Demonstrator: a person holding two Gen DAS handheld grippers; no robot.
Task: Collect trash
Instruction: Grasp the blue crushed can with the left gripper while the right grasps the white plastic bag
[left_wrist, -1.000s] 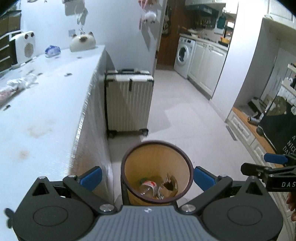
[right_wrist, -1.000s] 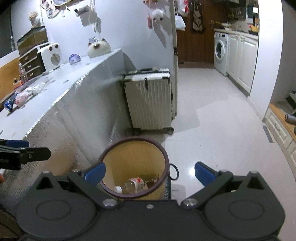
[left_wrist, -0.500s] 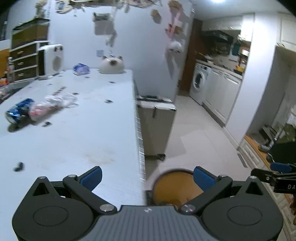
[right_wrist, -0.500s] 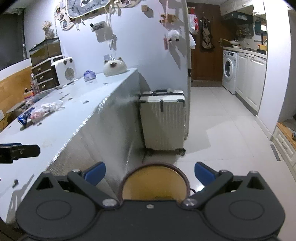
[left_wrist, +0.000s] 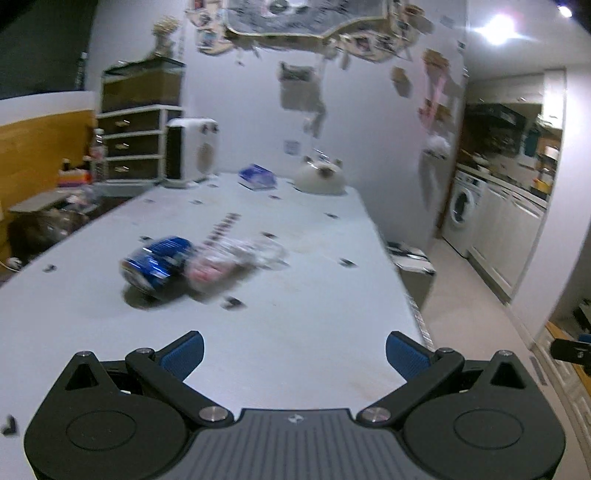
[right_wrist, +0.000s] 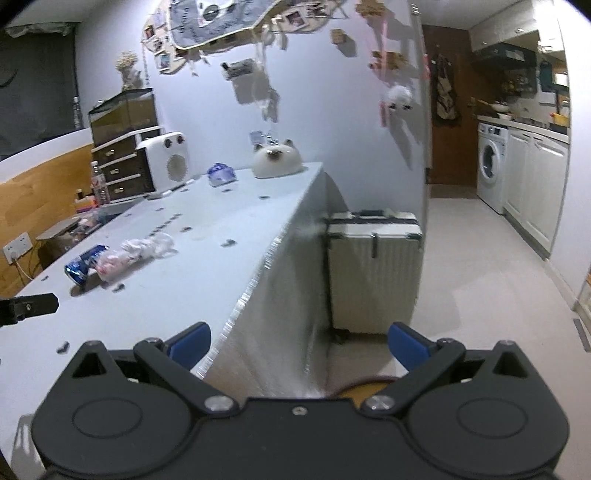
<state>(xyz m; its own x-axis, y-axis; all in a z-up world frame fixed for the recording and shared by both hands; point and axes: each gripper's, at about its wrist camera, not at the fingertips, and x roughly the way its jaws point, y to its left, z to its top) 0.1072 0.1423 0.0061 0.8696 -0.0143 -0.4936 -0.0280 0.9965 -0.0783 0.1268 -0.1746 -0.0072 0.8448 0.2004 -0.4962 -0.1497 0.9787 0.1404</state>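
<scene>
One long white table (left_wrist: 303, 325) fills most of the left wrist view and runs away to the far wall. Right of the table, on the pale floor, a cream suitcase (right_wrist: 373, 273) stands upright against the table's end side. Far right in the kitchen, a washing machine (right_wrist: 489, 162) sits under the counter. At the far end of the table stand a white heater (right_wrist: 166, 162) and a cat-shaped white object (right_wrist: 277, 162).

The left gripper (left_wrist: 293, 350) hangs above the near part of the table, its blue-padded jaws wide apart with nothing between them. The right gripper (right_wrist: 299, 341) is over the table's right edge, its jaws also wide apart and empty.

The trash lies on the table's left part: a crushed blue can (left_wrist: 155, 262) on its side, touching a crumpled plastic wrapper (left_wrist: 232, 254) on its right. Both are blurred in the left view. Just below the right gripper, only a thin arc of the brown bin rim (right_wrist: 364, 382) shows.
</scene>
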